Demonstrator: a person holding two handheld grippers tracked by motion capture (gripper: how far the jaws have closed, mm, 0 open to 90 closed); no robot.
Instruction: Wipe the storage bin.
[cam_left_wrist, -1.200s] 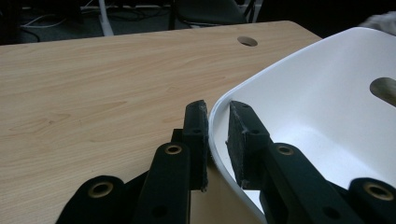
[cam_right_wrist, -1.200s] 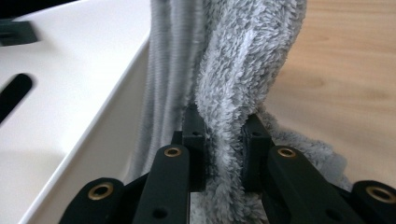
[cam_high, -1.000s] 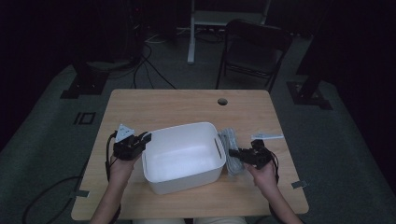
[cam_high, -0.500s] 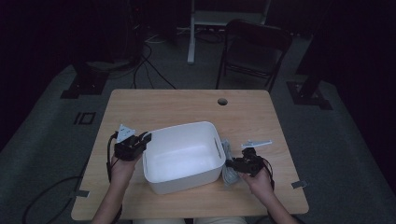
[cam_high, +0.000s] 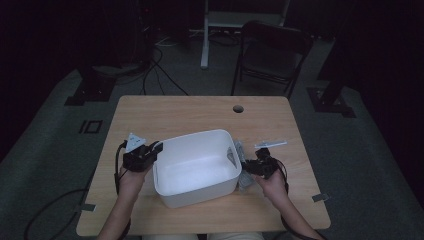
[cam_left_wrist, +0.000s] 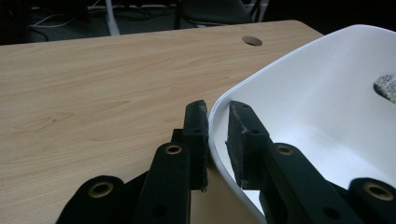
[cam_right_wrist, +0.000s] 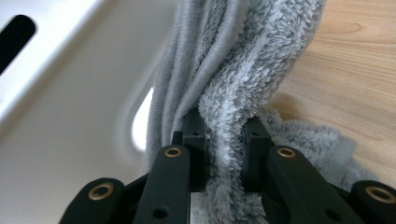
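- The left gripper (cam_high: 148, 152) pinches the rim of the white basin (cam_high: 195, 167) at the basin's 9 o'clock side; in the left gripper view one pad sits outside the wall and the other inside it, pressing the thin plastic of the basin (cam_left_wrist: 327, 93) between them.
- The right gripper (cam_high: 251, 166) sits at the basin's 3 o'clock side, its jaws clamped on a bunched fold of the grey towel (cam_high: 242, 165), which hangs between the basin wall and the desk (cam_high: 200, 110).
- In the right gripper view the grey towel (cam_right_wrist: 243, 70) rises in thick pleats from the jaws, close beside the white wall, with its lower part spread on the wood at 4 o'clock.
- The step in hand looks like lifting the towel over the rim and into the basin while the other hand steadies it.
- To do it well, the left grip should hold firm and level so the light basin neither tips nor slides.
- The right hand likely needs to rise high enough that the trailing cloth clears the rim, then travel towards 9 o'clock over the hollow.
- The jaws grip only part of the cloth, so a loose tail could drag on the wall or catch in the handle slot (cam_right_wrist: 16, 30).
- Letting go is best left until most of the cloth is over the floor of the basin.
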